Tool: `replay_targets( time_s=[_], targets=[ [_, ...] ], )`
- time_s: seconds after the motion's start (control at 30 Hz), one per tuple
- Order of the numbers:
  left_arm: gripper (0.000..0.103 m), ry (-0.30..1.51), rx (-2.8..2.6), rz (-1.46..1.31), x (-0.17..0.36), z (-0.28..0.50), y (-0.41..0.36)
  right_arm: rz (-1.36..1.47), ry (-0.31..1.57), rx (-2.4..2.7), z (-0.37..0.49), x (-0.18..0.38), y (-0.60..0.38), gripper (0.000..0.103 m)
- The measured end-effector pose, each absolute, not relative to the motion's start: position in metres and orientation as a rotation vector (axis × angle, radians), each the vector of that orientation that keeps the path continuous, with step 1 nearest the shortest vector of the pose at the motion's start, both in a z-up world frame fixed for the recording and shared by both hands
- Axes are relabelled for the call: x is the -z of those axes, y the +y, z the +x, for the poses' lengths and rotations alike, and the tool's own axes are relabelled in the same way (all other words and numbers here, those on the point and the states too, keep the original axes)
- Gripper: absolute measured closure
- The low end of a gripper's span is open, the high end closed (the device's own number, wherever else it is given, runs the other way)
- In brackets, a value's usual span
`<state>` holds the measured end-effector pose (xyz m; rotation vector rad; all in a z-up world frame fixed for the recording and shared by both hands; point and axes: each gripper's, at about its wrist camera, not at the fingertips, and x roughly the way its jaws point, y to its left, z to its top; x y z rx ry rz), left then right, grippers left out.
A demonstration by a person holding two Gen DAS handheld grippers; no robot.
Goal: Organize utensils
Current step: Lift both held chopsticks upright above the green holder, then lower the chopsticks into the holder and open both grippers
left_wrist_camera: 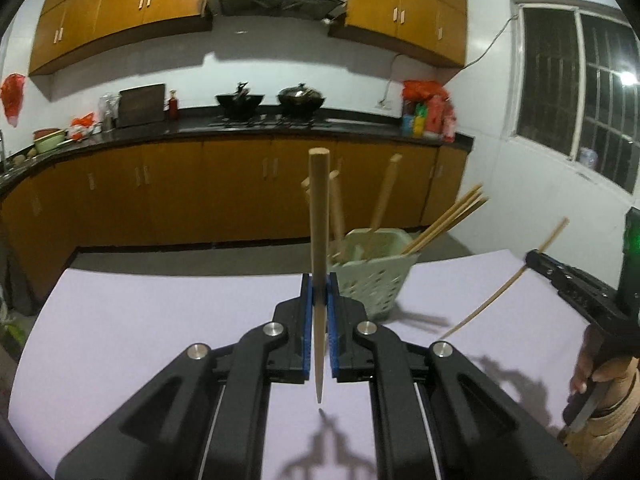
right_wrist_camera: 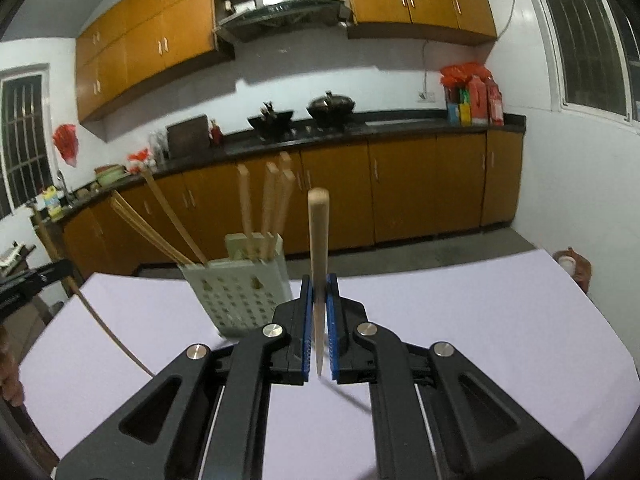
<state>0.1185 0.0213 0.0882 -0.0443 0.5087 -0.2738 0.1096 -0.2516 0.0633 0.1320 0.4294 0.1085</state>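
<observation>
Left tongs (left_wrist_camera: 319,292) pinching chopstick (left_wrist_camera: 319,240) (upright), holder (left_wrist_camera: 376,276) just beyond

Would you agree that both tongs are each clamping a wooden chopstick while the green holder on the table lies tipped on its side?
Not quite: the green holder stands upright on the table, chopsticks sticking out of its top, as the right wrist view shows. The rest holds: the left tongs and right tongs each clamp a wooden chopstick.

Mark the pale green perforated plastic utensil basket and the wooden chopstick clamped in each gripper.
Pale green perforated plastic basket (right_wrist_camera: 240,292): right wrist view, perforated front wall.
Left gripper's wooden chopstick (left_wrist_camera: 320,208): left wrist view, upper shaft.
Right gripper's wooden chopstick (right_wrist_camera: 318,236): right wrist view, upper shaft.
</observation>
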Motion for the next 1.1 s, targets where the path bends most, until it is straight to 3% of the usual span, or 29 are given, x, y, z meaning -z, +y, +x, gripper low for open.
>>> replay_targets(
  time_s=[0.33, 0.57, 1.1],
  targets=[
    [0.095, 0.299, 0.368, -0.139, -0.159, 0.132, -0.027, 0.164, 0.193, -0.208, 0.103, -0.144, -0.234, 0.096],
    [0.095, 0.158, 0.262, -0.122, -0.188, 0.161, -0.052, 0.181, 0.11, -0.207, 0.138, -0.157, -0.225, 0.096],
    [0.095, 0.287, 0.211, -0.116, -0.131, 0.216, -0.036, 0.159, 0.259, -0.204, 0.18, -0.105, -0.212, 0.095]
  ],
)
